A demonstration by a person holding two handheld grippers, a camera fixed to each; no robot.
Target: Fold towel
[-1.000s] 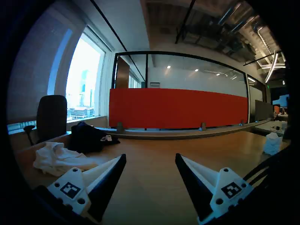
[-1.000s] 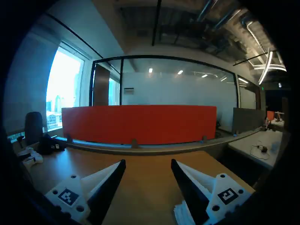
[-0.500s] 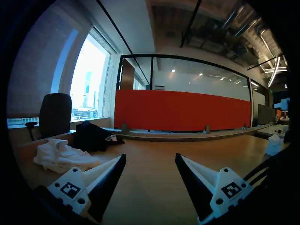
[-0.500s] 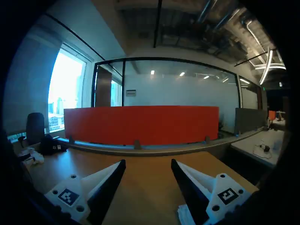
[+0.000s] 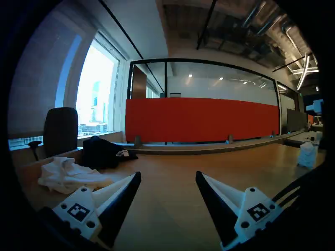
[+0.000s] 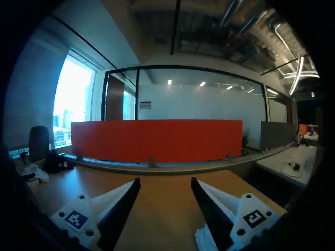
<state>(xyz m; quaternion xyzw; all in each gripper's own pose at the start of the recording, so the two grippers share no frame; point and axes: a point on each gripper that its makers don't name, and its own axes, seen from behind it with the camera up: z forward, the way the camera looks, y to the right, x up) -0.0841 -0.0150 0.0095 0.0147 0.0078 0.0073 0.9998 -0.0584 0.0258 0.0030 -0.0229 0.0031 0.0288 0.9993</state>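
Observation:
A crumpled white towel lies on the wooden table at the left, ahead of my left gripper. That gripper hovers low over the table, open, with nothing between its fingers. The same towel appears small at the far left in the right gripper view. My right gripper is open too and holds nothing. A bit of white cloth peeks out under its right finger. Another white cloth bundle stands at the table's right.
A dark garment lies behind the white towel near the window. A black office chair stands at the left. A red divider panel runs along the table's far edge. More desks are to the right.
Both views shifted slightly up and back down; the grippers stay open and the towel has not moved.

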